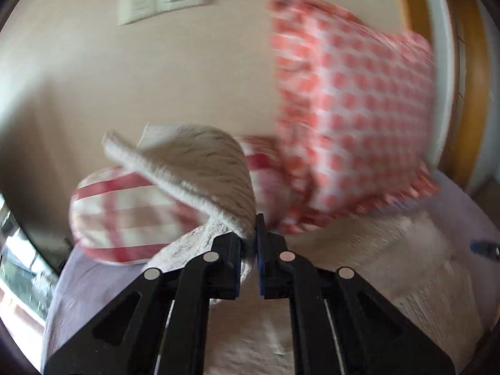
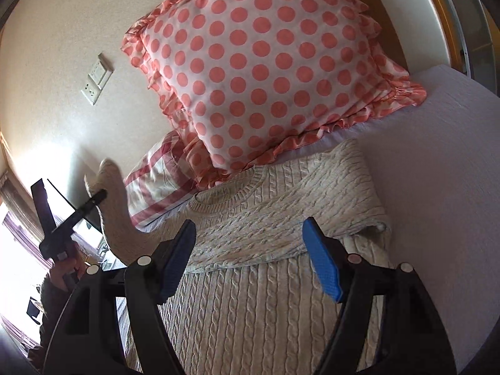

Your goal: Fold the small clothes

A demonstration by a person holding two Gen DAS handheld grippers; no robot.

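A cream cable-knit sweater [image 2: 265, 250] lies on the bed, neck toward the pillows, with its right sleeve folded across the chest. My left gripper [image 1: 250, 240] is shut on the left sleeve [image 1: 200, 162] and holds it lifted off the bed; the sleeve's cuff flops over above the jaws. In the right wrist view the left gripper [image 2: 93, 200] shows at the far left with the raised sleeve [image 2: 115, 212]. My right gripper [image 2: 250, 259] is open and empty, hovering over the sweater's chest. The left wrist view is blurred by motion.
A pink polka-dot pillow [image 2: 265, 62] leans on the wall behind the sweater. A red-and-white striped pillow [image 2: 159, 184] lies to its left. The bed has a pale lilac sheet [image 2: 437, 172]. Wall switches [image 2: 97, 78] are on the wall. A window is at the left.
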